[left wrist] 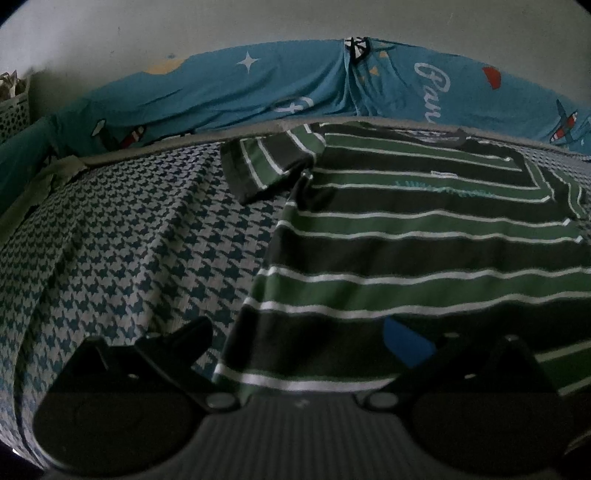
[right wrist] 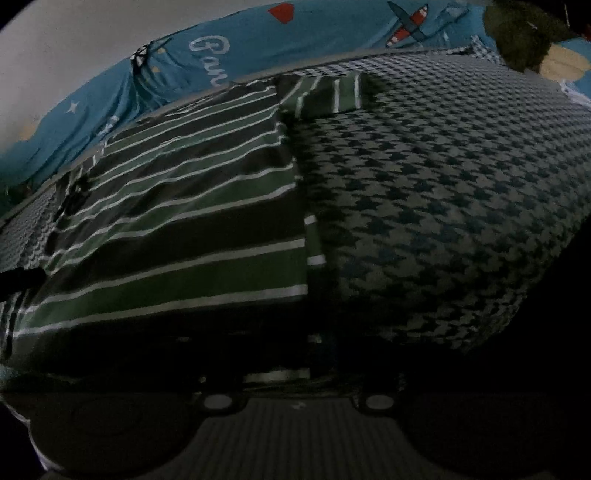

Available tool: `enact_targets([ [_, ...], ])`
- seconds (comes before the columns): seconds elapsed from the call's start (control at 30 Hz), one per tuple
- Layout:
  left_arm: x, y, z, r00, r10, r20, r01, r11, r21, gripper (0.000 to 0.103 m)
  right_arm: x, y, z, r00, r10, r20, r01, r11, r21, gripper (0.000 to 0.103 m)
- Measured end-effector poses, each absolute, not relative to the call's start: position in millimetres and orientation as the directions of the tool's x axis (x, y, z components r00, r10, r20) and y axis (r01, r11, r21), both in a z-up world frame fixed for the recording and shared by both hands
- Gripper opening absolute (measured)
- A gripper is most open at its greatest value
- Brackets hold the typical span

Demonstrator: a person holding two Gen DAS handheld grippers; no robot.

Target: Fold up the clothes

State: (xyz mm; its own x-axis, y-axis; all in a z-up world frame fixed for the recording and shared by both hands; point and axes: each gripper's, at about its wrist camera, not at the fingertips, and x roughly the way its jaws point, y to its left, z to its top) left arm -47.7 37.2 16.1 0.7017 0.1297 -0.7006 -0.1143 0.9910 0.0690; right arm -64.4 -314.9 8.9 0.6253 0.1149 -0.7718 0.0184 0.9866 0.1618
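Left gripper point(left wrist: 295, 343): jaws spread wide over the near hem of the striped shirt point(left wrist: 424, 236), gripping nothing. Right gripper point(right wrist: 310, 354): lost in shadow at the shirt's near right corner, clenched; what it pinches, cannot tell. Shirt lies flat on the houndstooth bed cover point(left wrist: 129, 240), 1 sleeve point(left wrist: 266, 162) out toward the far edge. Blue printed sheet point(left wrist: 258, 92) beyond.

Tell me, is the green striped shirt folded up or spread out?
Mostly spread out: the green striped shirt lies flat, one short sleeve sticking sideways.

Dim light; a houndstooth bed cover point(left wrist: 129, 240), a blue printed sheet point(left wrist: 295, 85) and a pale wall point(left wrist: 258, 22) behind.
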Motion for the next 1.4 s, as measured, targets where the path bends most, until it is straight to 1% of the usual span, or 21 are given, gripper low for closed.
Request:
enact_targets([
  [0.03,-47.7,37.6,15.6,0.700,0.130,-0.702,-0.114,0.991,0.070,0.103,-65.4,-313.7,9.4,0.626,0.111,-0.771,0.013,0.988,0.153,0.009],
  [0.07,-47.7,37.8,15.2,0.699,0.130,-0.703,-0.114,0.991,0.070,0.103,-66.4,-313.0,10.2,0.627,0.111,-0.771,0.009,0.989,0.150,0.007],
  [0.4,-48.4,42.6,8.5,0.670,0.154,-0.726,-0.144,0.987,0.076,0.103,-79.6,-311.1,19.9,0.609,0.018,-0.793,0.036,0.998,0.051,0.005],
  [0.43,-48.2,42.4,7.4,0.666,0.153,-0.730,-0.144,0.987,0.076,0.103,-78.5,-311.6,17.6,0.593,0.006,-0.805,0.047,0.998,0.042,0.001],
  [0.53,-49.1,42.0,5.1,0.656,0.160,-0.738,-0.146,0.986,0.084,0.103,-73.2,-318.0,6.4,0.504,-0.037,-0.863,0.109,0.994,0.020,0.001],
  [0.67,-49.8,40.2,4.0,0.654,0.154,-0.740,-0.141,0.987,0.081,0.103,-78.6,-318.4,18.4,0.573,-0.011,-0.819,0.094,0.994,0.052,0.002],
  [0.93,-51.8,36.0,9.2,0.689,0.121,-0.714,-0.127,0.991,0.045,0.103,-82.6,-310.0,29.6,0.643,0.041,-0.765,0.036,0.996,0.084,0.002],
  [1.03,-51.6,33.2,12.3,0.705,0.110,-0.701,-0.123,0.992,0.032,0.103,-80.3,-307.2,32.6,0.666,0.081,-0.741,0.003,0.994,0.112,0.002],
  [1.23,-49.9,20.2,13.3,0.725,0.087,-0.683,-0.089,0.995,0.033,0.103,-65.1,-296.5,43.0,0.693,0.158,-0.703,-0.085,0.987,0.138,0.006],
  [1.4,-46.5,5.9,8.0,0.719,0.087,-0.690,-0.049,0.996,0.074,0.103,-36.9,-295.4,57.4,0.713,0.174,-0.679,-0.120,0.985,0.127,0.013],
])
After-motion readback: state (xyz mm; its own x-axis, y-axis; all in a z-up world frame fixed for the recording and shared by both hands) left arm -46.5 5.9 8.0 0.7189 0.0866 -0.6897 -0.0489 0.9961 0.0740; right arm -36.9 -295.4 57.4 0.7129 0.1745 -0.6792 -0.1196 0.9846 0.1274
